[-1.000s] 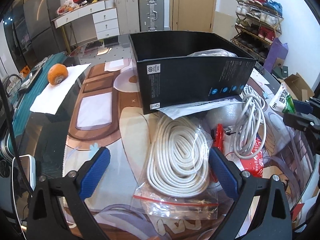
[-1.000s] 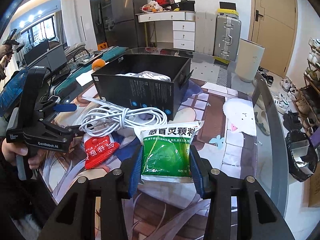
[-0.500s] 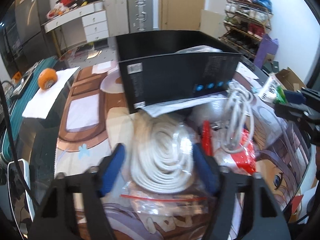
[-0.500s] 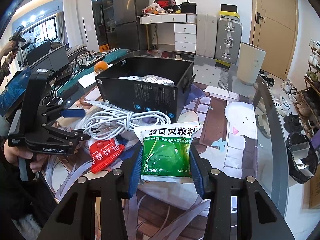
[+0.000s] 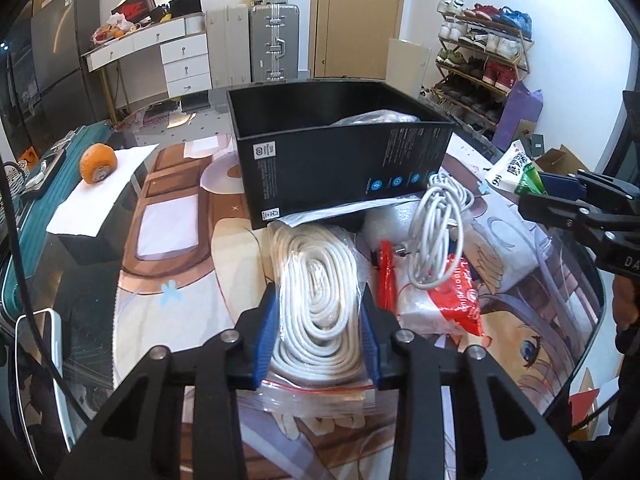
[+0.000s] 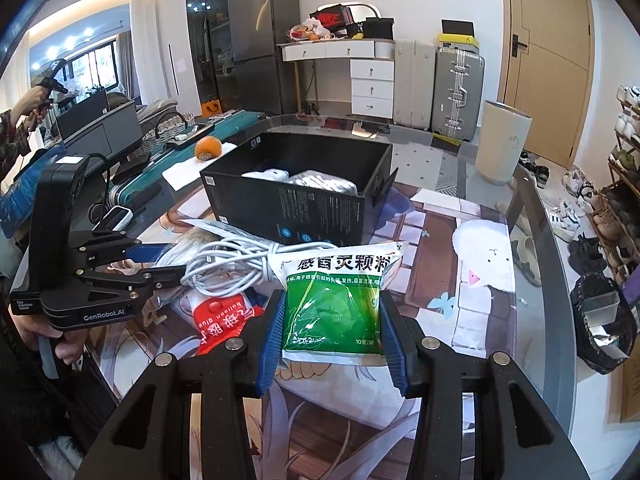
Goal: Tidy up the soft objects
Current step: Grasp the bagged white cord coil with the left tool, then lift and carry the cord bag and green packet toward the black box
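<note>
Since the earlier frames, the left gripper (image 5: 318, 340) has just been closing: its jaws stood wide on either side of the bagged white rope coil (image 5: 320, 300) and now press against both flanks of it. The coil is squeezed into a narrow oval. Its long axis runs straight ahead of the gripper, toward the black box (image 5: 340, 168), and its far end lies just short of the box's near wall. The zip-seal end of the bag sits nearest the camera, below the fingers.

The right gripper (image 6: 331, 332) has not shifted. Its jaws clamp the green-and-white granule sachet (image 6: 336, 300) by its two sides, printed end pointing away toward the same box.

Both held items lie on the glass table (image 5: 92, 280) in front of the box. A loose white cable bundle (image 5: 440, 224) and a red packet (image 5: 456, 300) rest between the two grippers. The rope coil sits closer to the box opening than the sachet, so a forward lift over the near wall appears to be the shorter path for the left hand.
</note>
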Demonstrator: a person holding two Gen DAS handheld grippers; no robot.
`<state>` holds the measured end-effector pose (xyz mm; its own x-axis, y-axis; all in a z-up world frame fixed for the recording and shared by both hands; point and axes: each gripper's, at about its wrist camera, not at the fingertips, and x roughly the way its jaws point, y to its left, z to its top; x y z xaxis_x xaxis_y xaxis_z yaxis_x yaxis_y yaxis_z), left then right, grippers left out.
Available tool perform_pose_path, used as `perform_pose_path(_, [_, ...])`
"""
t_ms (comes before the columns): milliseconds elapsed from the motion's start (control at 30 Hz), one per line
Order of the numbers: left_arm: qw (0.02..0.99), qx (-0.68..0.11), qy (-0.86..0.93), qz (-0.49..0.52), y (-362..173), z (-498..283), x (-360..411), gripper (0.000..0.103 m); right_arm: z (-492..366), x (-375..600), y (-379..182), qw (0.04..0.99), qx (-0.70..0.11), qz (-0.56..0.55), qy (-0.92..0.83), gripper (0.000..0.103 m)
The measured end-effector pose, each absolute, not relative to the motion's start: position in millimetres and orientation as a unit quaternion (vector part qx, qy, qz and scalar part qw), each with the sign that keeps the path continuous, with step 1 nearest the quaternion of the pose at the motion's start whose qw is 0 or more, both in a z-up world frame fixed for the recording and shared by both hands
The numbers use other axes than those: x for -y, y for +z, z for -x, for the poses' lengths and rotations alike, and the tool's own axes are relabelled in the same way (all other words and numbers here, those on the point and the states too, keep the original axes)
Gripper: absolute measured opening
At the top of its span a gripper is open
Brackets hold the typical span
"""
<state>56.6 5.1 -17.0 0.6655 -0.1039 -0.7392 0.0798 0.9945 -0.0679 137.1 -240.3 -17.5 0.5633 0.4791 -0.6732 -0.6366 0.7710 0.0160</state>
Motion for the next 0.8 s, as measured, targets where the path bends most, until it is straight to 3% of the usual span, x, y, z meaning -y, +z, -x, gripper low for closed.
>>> perform_pose_path(800, [0.947, -0.316, -0.045, 0.033, 35, -25, -11, 0.034, -117, 238, 15, 0.899, -0.283, 0.099, 0.321, 0.044])
